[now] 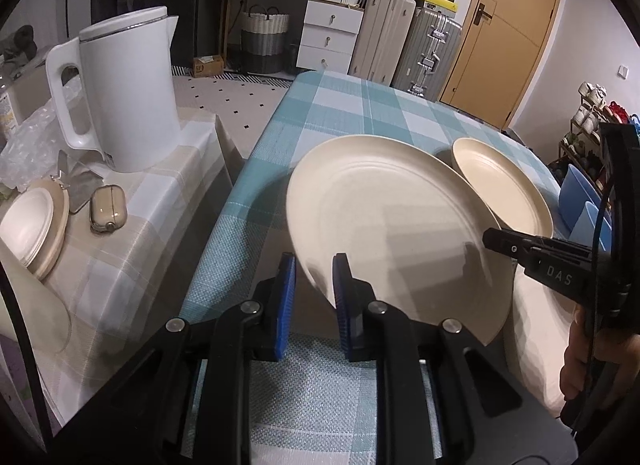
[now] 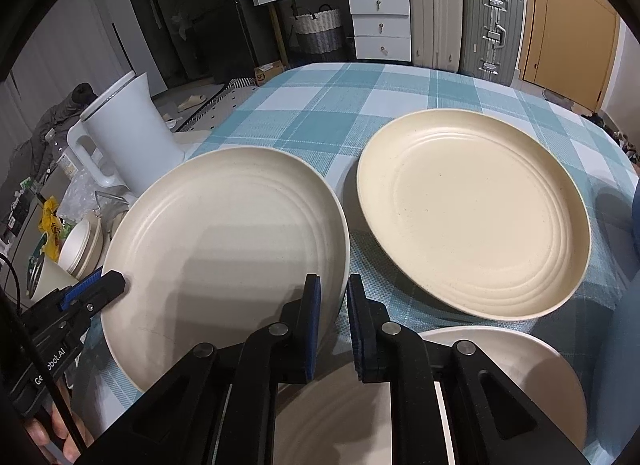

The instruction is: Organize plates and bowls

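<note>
A large cream plate (image 1: 384, 225) is tilted up off the checked tablecloth. My left gripper (image 1: 314, 289) is shut on its near rim. The same plate (image 2: 224, 257) shows in the right wrist view, with my right gripper (image 2: 334, 325) shut on its right rim. A second cream plate (image 2: 476, 213) lies flat on the cloth to the right; it also shows in the left wrist view (image 1: 504, 189). A third plate (image 2: 520, 369) lies under my right gripper.
A white kettle (image 1: 124, 89) stands on a side table (image 1: 132, 249) at left, beside stacked small cream plates (image 1: 32, 229) and an earbud case (image 1: 108, 209). Beyond the table (image 2: 320, 113) are drawers, suitcases and a door.
</note>
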Available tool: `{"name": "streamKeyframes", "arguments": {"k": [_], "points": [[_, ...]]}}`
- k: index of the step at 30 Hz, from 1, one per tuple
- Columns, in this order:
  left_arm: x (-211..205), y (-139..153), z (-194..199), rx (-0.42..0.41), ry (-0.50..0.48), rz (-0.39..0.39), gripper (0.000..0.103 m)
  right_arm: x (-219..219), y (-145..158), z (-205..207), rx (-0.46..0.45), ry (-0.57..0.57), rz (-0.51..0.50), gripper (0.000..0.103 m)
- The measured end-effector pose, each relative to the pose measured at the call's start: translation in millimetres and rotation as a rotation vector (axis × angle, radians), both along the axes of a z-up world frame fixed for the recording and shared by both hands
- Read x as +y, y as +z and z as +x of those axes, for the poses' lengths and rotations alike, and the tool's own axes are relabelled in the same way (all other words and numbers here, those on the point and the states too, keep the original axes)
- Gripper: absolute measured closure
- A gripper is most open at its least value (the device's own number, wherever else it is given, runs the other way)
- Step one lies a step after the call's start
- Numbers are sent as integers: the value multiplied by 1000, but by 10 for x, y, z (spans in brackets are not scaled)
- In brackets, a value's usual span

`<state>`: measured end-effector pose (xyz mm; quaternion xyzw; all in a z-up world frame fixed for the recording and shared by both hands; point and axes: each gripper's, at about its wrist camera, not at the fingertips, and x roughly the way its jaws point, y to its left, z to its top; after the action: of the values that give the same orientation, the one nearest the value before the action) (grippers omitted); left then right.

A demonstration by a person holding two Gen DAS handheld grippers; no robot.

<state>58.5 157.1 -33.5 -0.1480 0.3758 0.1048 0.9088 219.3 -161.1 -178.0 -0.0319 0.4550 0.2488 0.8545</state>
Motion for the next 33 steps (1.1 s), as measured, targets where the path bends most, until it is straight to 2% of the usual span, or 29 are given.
{"name": "streamKeyframes", "arguments": {"k": [15,33], "points": [[-213,336,-180,-72,-28,40,87,-219,329,-211,-63,-37,18,89],[-678,698,-336,-123,-119,57,87,-710,678,-591,-120,-117,46,89]]}}
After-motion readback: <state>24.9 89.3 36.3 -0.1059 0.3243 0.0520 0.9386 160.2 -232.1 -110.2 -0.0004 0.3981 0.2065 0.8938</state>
